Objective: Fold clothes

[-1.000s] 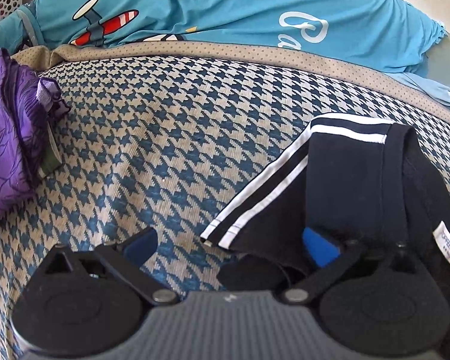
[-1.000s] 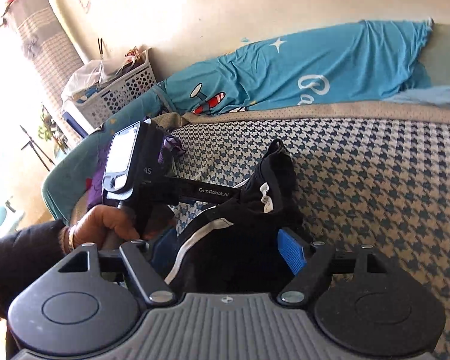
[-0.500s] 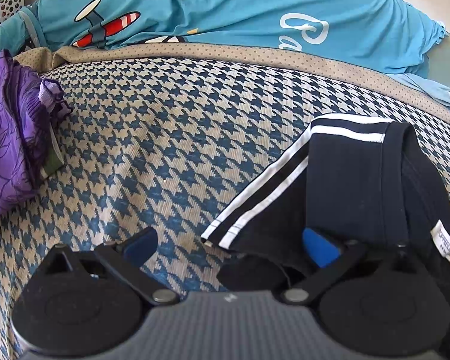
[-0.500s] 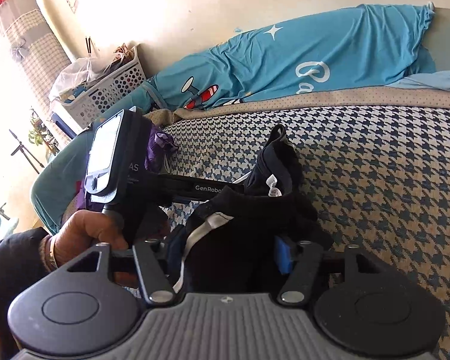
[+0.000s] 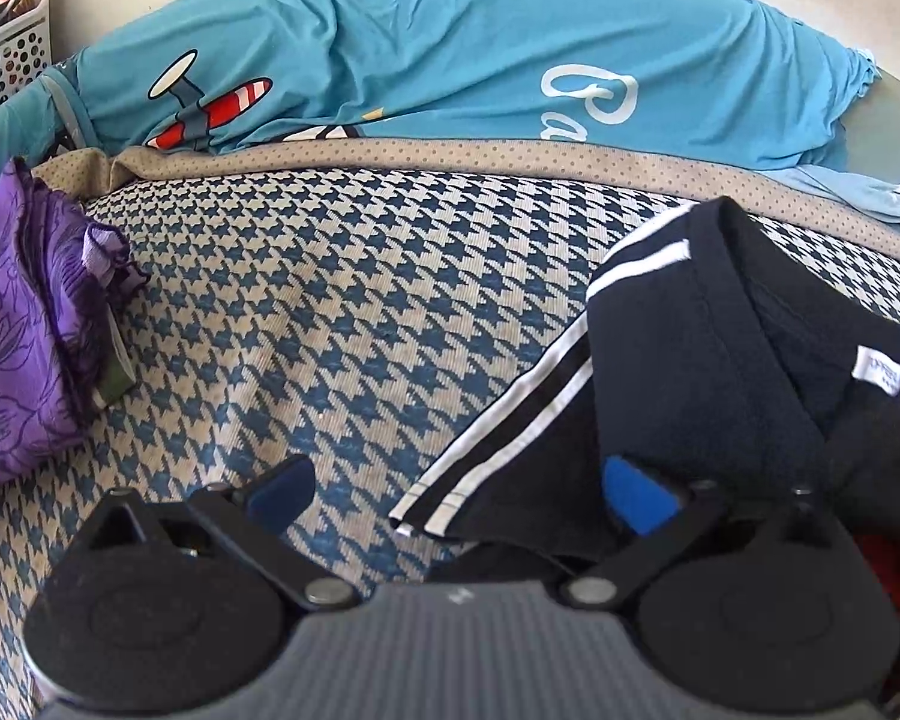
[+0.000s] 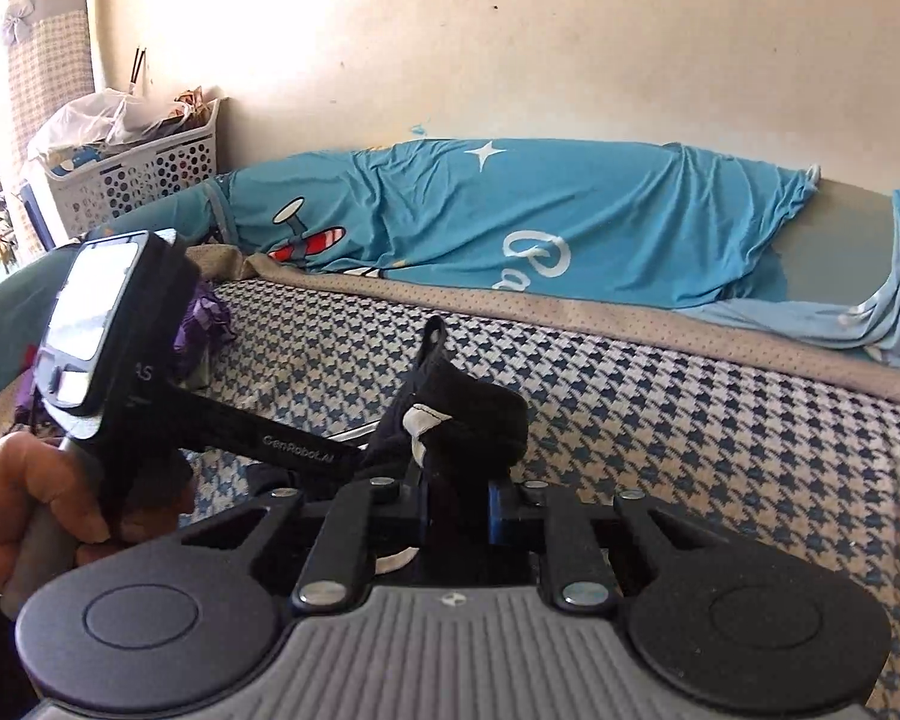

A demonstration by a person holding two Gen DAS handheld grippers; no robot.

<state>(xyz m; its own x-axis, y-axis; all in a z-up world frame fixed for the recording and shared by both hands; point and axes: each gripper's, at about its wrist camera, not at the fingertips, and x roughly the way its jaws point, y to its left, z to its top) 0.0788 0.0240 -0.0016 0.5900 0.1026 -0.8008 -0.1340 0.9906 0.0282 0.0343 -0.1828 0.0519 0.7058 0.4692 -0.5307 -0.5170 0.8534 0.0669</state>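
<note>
Black clothing with twin white stripes is shown lying bunched on a blue-and-cream houndstooth cover, to the right in the left wrist view. The left gripper is seen with its jaws spread wide; one blue pad rests on the black fabric, the other over bare cover, so nothing is clamped. Only this view shows the purple floral garment at the left edge. In the right wrist view, the right gripper is closing, with a fold of the same black fabric pinched between its jaws. A hand gripping the other tool's handle is seen there alone, as is a white laundry basket by the wall. A turquoise printed sheet is draped along the back. The label's lettering cannot be read, and the garment's far end is cut off by the frame.
</note>
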